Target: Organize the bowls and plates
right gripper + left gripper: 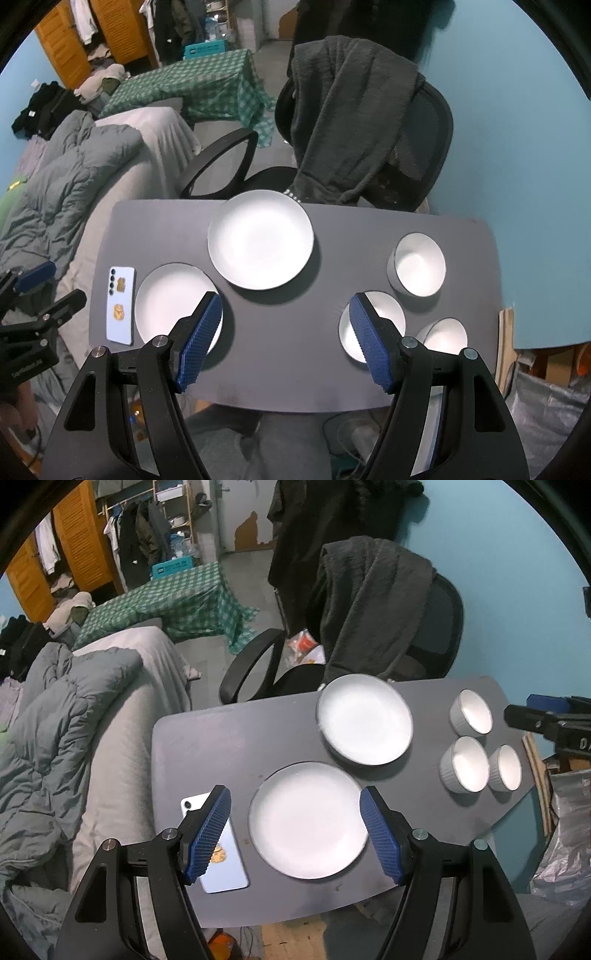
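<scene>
Two white plates lie on the grey table (221,734): a near plate (308,819) and a far plate (364,720). Three small white bowls stand to the right: (471,712), (465,764), (504,768). My left gripper (295,830) hangs open above the near plate, its blue pads (208,834) on either side of it and apart from it. In the right wrist view the right gripper (286,339) is open over bare table (288,332), between the near plate (173,306) and a bowl (384,314). The far plate (260,240) and two more bowls (419,264), (445,338) show there too.
A pale blue phone (221,860) lies at the table's left edge, partly under the left pad. An office chair draped with a dark robe (373,609) stands behind the table. A bed with grey bedding (74,720) is to the left. A silver bag (565,834) sits at right.
</scene>
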A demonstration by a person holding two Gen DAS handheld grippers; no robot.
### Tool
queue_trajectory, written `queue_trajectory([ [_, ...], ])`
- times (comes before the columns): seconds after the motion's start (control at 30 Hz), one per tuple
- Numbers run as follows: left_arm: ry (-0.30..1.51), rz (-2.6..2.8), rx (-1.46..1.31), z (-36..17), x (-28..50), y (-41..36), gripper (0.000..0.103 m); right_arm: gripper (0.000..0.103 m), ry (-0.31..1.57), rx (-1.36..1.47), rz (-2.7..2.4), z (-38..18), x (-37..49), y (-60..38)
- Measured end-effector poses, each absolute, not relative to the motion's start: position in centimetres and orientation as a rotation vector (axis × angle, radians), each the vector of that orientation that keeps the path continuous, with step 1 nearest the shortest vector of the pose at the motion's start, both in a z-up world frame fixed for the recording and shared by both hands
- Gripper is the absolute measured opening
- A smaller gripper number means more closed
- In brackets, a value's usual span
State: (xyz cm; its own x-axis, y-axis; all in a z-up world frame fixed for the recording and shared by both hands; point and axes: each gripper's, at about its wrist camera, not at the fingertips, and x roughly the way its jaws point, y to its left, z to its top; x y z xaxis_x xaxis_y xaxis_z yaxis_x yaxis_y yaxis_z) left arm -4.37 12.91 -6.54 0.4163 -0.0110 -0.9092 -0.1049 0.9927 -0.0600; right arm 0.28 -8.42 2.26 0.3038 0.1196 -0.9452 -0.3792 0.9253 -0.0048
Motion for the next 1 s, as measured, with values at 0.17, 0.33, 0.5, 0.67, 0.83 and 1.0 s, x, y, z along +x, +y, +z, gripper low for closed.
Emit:
queue_trajectory([
  [0.17,1.161,0.045,-0.096,-9.0,-4.5,14.9,0.078,0.071,1.244,-0.256,0.374,0.7,0.7,-7.1],
  [0.33,1.195,0.059,-0.1,-11.1,-4.7,16.7,0.078,0.071,1.251,-0.269,0.437,-1.0,0.6,-5.4],
  [0.5,1.21,0.043,-0.088,-13.5,-4.6,18.2,0.078,0.071,1.284,-0.28,0.473,-3.4,0.6,-3.8],
  [0.67,1.276,0.019,-0.033,-17.1,-4.1,18.5,0.078,0.071,1.371,-0.242,0.527,-7.5,0.7,-2.5],
  [0.83,1.32,0.002,-0.096,-20.0,-3.6,19.3,0.078,0.071,1.432,-0.242,0.538,-11.6,0.8,-2.0],
  [1.0,1.326,-0.024,-0.084,-21.5,-3.3,19.1,0.078,0.071,1.47,-0.246,0.522,-15.0,1.1,-2.1],
])
